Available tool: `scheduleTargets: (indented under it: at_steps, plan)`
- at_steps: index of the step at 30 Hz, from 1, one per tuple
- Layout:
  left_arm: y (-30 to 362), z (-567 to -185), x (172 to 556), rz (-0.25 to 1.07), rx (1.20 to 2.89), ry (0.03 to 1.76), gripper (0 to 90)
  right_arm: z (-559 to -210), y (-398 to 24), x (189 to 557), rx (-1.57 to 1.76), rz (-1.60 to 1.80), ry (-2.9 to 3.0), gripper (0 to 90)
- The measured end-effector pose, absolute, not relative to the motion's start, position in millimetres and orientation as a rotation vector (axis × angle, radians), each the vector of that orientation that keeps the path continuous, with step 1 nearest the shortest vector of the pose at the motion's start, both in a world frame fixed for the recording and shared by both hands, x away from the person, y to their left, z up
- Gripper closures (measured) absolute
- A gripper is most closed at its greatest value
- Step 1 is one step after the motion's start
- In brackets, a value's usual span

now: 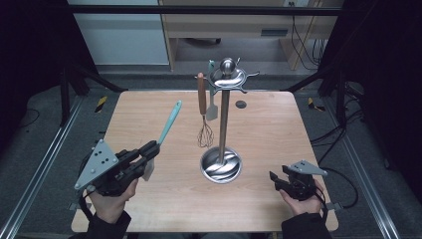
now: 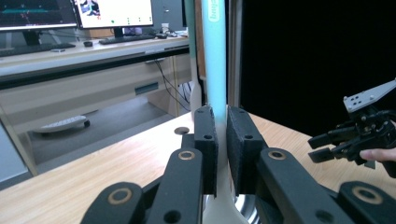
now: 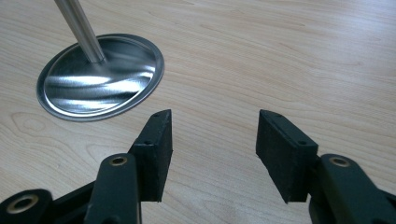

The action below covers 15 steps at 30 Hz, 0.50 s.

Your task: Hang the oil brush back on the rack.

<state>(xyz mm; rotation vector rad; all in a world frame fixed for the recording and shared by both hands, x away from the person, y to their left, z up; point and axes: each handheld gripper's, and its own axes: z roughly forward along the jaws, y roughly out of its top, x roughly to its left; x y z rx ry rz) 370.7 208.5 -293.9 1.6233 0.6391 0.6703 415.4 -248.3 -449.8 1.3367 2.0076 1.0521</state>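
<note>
Teal handle first: a spatula (image 1: 168,125) with a long teal handle and a pale blade is pinched in the left gripper (image 1: 149,149), the handle slanting up and away over the left half of the wooden table (image 1: 149,209) while the blade hangs low by the gripper's body. In the left gripper view the two black pads (image 2: 205,140) press on the spatula (image 2: 215,56) from either side, just above where the teal handle meets the pale blade, and the handle runs straight up out of the top of the picture. To the right of it, near the middle of the table, stands a steel utensil stand (image 1: 223,114): a round shiny base, an upright pole and a ring of hooks under a ball on top. A whisk (image 1: 204,130) with a wooden handle hangs from a hook on the stand's left side, and a second small spatula (image 1: 212,110) hangs just beside it, nearer the pole. The right gripper (image 1: 275,180) is held low over the table's near right corner, well apart from the stand, its jaws spread with nothing between them; its own view shows bare wood in the gap and the stand's base (image 3: 100,77) off to the upper left.
</note>
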Motion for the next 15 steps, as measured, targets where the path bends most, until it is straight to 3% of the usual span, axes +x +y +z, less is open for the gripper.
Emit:
scheduleTargets:
  at_steps: [15]
  plan:
    - [187, -275, 373, 0.671, 1.596, 0.587, 82.6, -449, -248, 415, 1.349, 1.055, 2.010, 45.9]
